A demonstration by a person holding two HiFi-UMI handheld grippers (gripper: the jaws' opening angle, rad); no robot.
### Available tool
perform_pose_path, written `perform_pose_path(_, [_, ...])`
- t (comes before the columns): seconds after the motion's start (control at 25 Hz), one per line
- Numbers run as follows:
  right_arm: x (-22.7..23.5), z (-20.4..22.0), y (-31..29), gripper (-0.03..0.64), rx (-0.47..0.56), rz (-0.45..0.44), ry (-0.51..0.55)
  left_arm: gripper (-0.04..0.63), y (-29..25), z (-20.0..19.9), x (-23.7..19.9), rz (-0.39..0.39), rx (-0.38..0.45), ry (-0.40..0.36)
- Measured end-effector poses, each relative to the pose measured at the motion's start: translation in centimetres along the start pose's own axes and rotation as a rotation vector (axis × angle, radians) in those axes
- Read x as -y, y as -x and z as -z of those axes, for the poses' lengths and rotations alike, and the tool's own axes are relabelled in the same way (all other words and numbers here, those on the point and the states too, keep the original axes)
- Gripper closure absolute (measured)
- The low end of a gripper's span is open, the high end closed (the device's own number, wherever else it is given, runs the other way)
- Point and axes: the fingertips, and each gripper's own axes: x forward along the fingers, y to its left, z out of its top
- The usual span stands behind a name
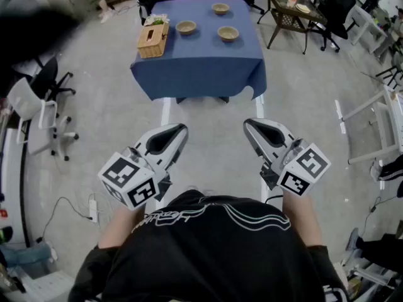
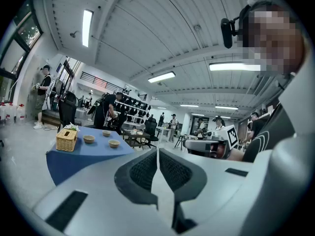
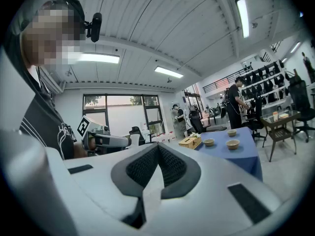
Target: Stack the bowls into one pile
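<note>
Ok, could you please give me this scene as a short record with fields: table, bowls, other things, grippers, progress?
surface: table under blue cloth, ahead of the person
bowls: far bowl, left bowl, right bowl, all apart
other: wicker box at table's left edge
left gripper: shut, empty
right gripper: shut, empty
progress: nothing stacked yet

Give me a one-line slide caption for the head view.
Jaws shut, left gripper and right gripper held short of a blue-clothed table bearing three unstacked bowls and a wicker tissue box.
</note>
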Motion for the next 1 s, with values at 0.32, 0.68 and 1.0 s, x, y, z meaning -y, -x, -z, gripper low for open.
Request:
perform_pose_path(0.32, [0.4,-0.1,0.9,0.591,0.002,0.019,0.001,0.563,0.6,-0.4,-0.4,-0.036,0.008,-0.008])
perform_pose_path(0.68, [1.2,0.0,2.3,0.586,0.027,0.032,-0.027,0.561,0.3,-0.6,0.3,-0.031,0.012,-0.014])
perform_pose_path(1.0, [3.0,1.0,2.4,0.421,-0.016,0.045,-0.026,0.562,-0.9,-0.2,0.6,-0.014,-0.011,-0.006])
